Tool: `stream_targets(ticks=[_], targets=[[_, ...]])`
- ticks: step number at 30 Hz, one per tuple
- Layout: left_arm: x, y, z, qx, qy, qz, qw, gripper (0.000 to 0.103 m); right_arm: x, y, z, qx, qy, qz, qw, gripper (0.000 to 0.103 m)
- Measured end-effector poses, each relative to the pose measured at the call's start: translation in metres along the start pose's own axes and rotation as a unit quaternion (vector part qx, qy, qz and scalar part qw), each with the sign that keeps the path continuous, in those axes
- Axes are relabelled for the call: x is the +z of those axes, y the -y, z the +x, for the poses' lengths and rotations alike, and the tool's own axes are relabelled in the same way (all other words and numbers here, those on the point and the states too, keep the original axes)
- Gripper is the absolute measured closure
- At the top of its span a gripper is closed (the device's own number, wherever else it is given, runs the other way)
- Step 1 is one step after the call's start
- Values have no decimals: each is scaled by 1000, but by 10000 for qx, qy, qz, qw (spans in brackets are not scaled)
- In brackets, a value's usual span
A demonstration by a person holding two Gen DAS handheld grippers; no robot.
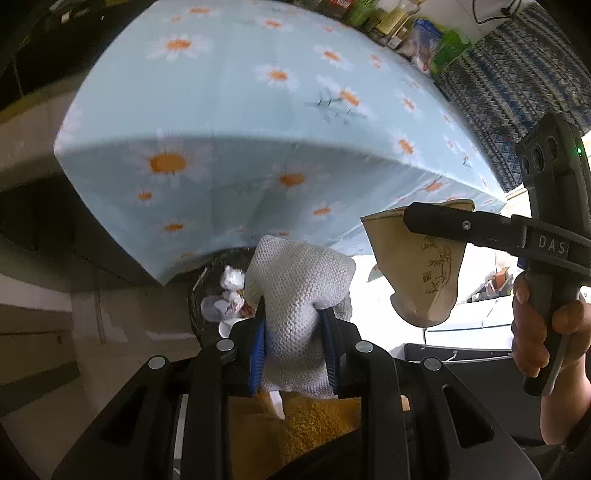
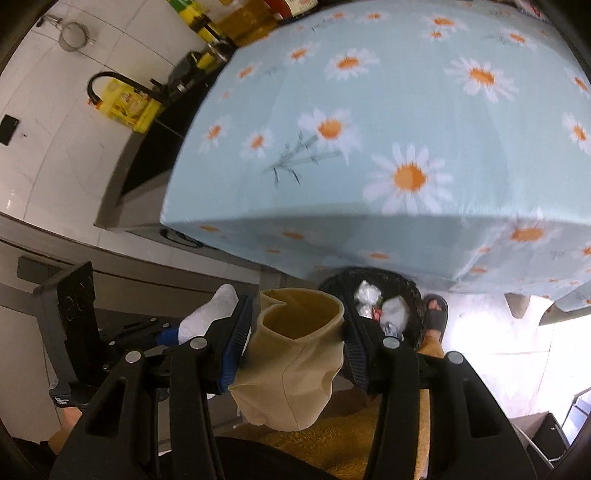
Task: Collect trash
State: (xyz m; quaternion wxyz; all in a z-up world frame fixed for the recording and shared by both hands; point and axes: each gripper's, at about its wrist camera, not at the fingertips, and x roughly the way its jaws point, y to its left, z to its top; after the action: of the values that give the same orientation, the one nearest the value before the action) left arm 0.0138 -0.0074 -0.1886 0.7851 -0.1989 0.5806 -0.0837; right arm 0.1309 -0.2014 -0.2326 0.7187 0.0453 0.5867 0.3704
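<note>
The left gripper [image 1: 295,343] holds a wad of white waffle-textured paper towel [image 1: 299,291]. Its jaws are closed on the wad, with the blue pads pressing into both sides, and the towel bulges out above them. The right gripper [image 2: 295,332] holds a tan paper cup [image 2: 295,354]. Its jaws are clamped on the cup wall just below the rim, and the rim is squashed out of round. In the left wrist view the same cup [image 1: 424,266] shows a printed bamboo motif and hangs tilted from the right gripper [image 1: 436,221], whose handle is gripped by the right hand [image 1: 546,332].

Both grippers point steeply downward in front of the counter [image 1: 240,110], which is covered with a light blue tablecloth [image 2: 406,129] printed with white and orange daisies. A dark woven wastebasket [image 2: 417,295] stands on the floor at the foot of the counter, partly under the hanging cloth edge. It contains crumpled clear plastic wrappers [image 2: 367,295] and other small scraps. The paper towel sits above the right part of the wastebasket [image 1: 195,306] in the left wrist view; the cup sits just left of the basket in the right wrist view.

A foot in a dark slipper [image 2: 436,314] stands beside the basket. Bottles and packets [image 1: 406,33] line the far edge of the counter.
</note>
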Motion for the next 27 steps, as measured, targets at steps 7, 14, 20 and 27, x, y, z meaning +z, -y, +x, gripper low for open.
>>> stream_targets(ticks=[7, 14, 20, 27], targets=[[-1, -4, 12, 107, -178, -74, 9998, 75, -5, 15, 18, -53, -198, 171, 9996, 53], [3, -2, 22, 107, -298, -97, 9995, 55, 0, 22, 20, 103, -255, 365, 9990, 35], [6, 1, 26, 177, -373, -86, 9991, 55, 4, 27, 15, 148, -200, 429, 9988, 35], [10, 7, 20, 215, -275, -16, 9994, 55, 3, 28, 2, 109, -93, 421, 9990, 35]])
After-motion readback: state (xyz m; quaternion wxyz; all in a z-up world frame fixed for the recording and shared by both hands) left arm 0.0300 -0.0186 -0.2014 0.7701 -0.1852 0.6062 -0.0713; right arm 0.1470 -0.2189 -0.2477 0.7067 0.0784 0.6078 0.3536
